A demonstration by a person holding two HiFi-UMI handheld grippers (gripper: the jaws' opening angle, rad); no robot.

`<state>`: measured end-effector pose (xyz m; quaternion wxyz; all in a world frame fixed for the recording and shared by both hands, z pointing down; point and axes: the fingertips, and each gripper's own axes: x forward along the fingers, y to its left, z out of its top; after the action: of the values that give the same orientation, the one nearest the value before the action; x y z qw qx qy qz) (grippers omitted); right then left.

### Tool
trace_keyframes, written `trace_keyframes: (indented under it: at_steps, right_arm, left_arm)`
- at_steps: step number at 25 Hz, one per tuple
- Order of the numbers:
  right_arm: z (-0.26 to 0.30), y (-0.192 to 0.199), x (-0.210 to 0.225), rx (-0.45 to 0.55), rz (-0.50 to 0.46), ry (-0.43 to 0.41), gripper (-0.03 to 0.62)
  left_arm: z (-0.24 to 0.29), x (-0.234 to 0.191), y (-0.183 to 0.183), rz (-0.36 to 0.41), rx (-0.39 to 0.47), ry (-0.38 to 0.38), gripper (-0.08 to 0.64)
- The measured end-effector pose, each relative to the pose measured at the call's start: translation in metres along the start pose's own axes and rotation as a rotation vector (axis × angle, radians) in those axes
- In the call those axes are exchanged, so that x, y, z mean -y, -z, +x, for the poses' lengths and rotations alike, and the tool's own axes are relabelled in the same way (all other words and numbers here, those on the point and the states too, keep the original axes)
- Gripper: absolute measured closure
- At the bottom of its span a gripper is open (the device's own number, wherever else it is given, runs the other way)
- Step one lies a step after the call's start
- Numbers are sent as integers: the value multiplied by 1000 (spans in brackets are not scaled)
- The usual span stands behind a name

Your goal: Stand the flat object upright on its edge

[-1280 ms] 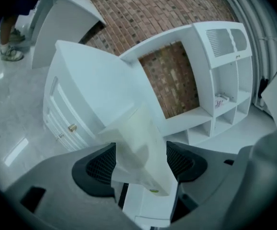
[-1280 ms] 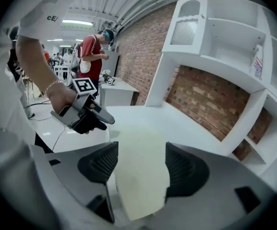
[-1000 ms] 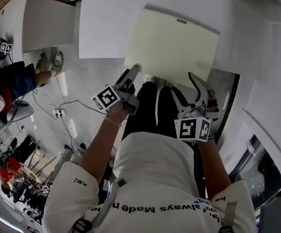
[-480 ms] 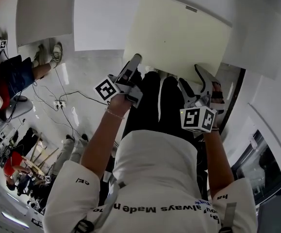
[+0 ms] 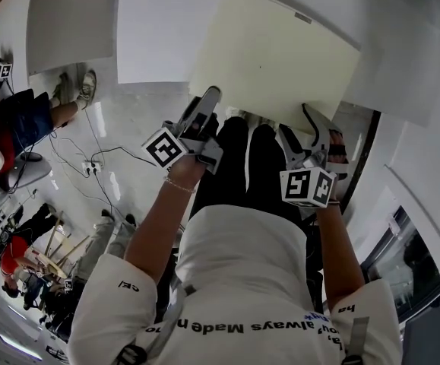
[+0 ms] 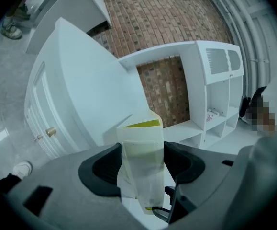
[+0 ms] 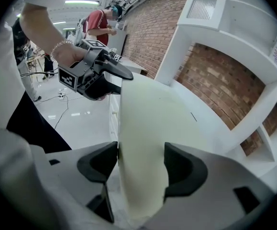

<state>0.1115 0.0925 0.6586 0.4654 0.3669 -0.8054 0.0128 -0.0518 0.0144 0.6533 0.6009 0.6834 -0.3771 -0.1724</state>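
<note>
Gripping pale yellow flat rectangular board (image 5: 276, 55) by near edge.
Clamped by right hand-held gripper (image 5: 308, 120) and left hand-held gripper (image 5: 210, 96), left jaws just closing onto it.

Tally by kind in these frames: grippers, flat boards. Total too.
cream board: 1
grippers: 2 (left gripper, jaws have just been closing with the board's edge between them; right gripper, board between its jaws too)
total: 3

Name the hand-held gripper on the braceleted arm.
The left hand-held gripper: a bracelet circles its wrist, jaws just closing on the board's left corner; the right hand-held gripper's wrist shows none.
</note>
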Motion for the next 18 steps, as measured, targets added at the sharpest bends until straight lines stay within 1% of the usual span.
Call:
trace_keyframes:
  at_steps: [2, 4, 8, 11, 14, 18]
  right_arm:
    - [1, -5, 0, 8, -6, 4, 313]
    - [2, -12, 1, 21, -14, 9, 313]
    - [2, -22, 5, 46, -17, 21, 313]
    - [3, -31, 8, 75, -14, 32, 313]
    - [4, -40, 12, 118, -17, 41, 313]
    - [9, -51, 22, 159, 12, 44, 313]
  left_arm:
    - [0, 12, -11, 69, 7, -1, 281]
    - [-3, 22, -20, 115, 18, -7, 281]
    - [-8, 45, -32, 231, 35, -40, 281]
    - [-11, 67, -40, 313, 63, -50, 281]
    - [-13, 94, -48, 414, 98, -59, 281]
    - [-13, 124, -52, 538, 127, -79, 281]
